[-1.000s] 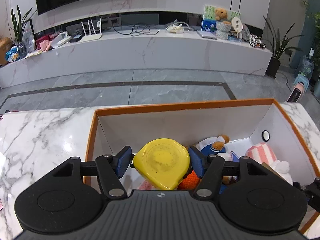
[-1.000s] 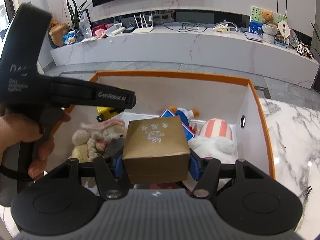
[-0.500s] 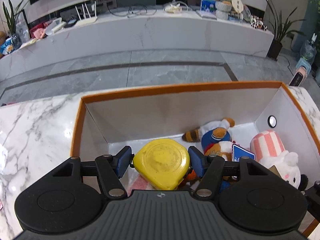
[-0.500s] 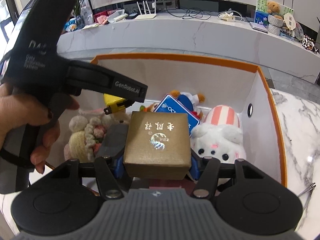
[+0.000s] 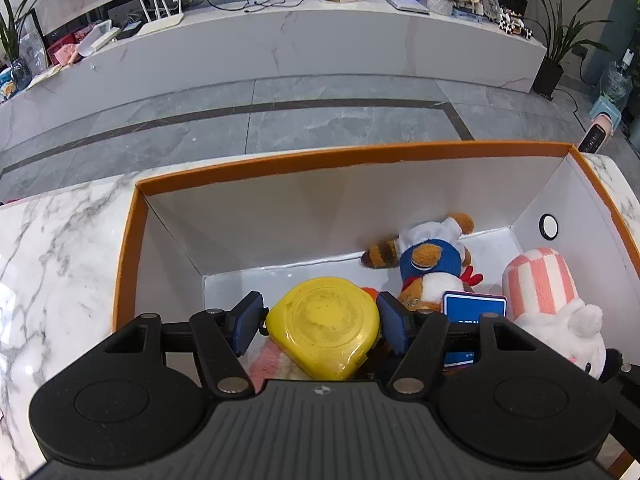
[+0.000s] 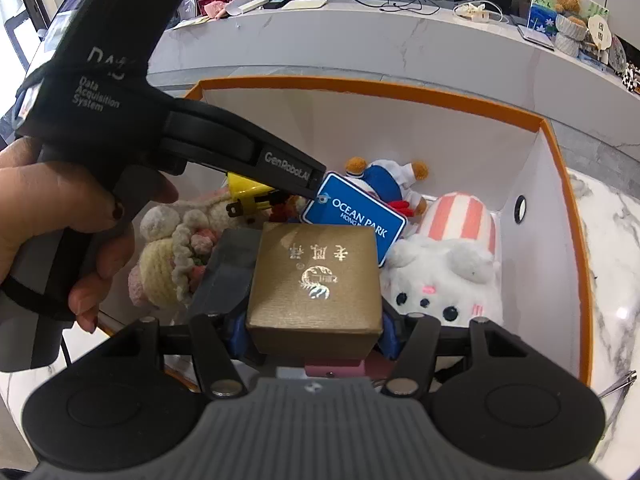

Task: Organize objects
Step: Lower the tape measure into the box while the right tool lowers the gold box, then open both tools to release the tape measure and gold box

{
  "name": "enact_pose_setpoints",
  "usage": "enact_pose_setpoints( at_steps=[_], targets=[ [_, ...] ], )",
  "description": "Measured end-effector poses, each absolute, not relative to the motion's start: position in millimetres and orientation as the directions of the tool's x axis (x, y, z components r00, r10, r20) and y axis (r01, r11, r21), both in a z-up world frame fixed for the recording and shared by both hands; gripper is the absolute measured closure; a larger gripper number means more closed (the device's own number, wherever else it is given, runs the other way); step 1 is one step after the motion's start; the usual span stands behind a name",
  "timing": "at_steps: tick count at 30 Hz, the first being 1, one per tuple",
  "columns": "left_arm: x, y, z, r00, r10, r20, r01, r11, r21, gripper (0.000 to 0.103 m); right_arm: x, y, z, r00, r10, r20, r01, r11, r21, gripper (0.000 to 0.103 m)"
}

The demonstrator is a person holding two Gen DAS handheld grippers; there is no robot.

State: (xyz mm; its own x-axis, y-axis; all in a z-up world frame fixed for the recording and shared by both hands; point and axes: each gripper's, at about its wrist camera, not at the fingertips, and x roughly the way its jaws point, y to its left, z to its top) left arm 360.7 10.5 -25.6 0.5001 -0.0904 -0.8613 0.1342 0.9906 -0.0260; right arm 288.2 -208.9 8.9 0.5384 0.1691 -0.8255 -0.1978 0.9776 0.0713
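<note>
My left gripper (image 5: 320,322) is shut on a yellow tape measure (image 5: 323,326) and holds it low inside the orange-rimmed white box (image 5: 320,160), over soft toys. The same gripper and tape measure (image 6: 250,198) show in the right wrist view, reaching in from the left. My right gripper (image 6: 314,326) is shut on a gold gift box (image 6: 316,282) with foil lettering, held over the box's near side.
Inside the box lie a raccoon plush in blue (image 5: 428,260), a pink-striped white plush (image 6: 452,256), a blue Ocean Park card (image 6: 354,218), a cream crochet doll (image 6: 168,260) and a grey block (image 6: 228,268). The box stands on a marble table (image 5: 52,248).
Both grippers have moved forward and down into the box with their objects still held. More of the box floor and toys now shows.
</note>
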Motion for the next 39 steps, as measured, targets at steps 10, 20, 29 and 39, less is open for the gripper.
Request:
enact_pose_setpoints(
  at_steps=[10,20,29,39],
  targets=[
    [364,6,-29,0.473,-0.062,-0.879,0.149,0.989,0.011,0.03,298,-210,4,0.498,0.183,-0.848,-0.193,0.976,0.097,0.042],
    [363,8,-30,0.477,-0.058,-0.877,0.138,0.99,0.01,0.029,295,-211,3,0.499,0.176,-0.849,-0.19,0.978,0.09,0.041],
    [353,12,-18,0.524,-0.064,-0.849,0.121,0.993,-0.001,0.019,281,-217,14,0.536,0.184,-0.824,-0.183,0.978,0.099,0.032],
    [305,14,27,0.674,-0.064,-0.736,0.093,0.996,-0.002,0.018,245,-207,55,0.646,0.191,-0.739,-0.185,0.978,0.091,0.027]
  ],
)
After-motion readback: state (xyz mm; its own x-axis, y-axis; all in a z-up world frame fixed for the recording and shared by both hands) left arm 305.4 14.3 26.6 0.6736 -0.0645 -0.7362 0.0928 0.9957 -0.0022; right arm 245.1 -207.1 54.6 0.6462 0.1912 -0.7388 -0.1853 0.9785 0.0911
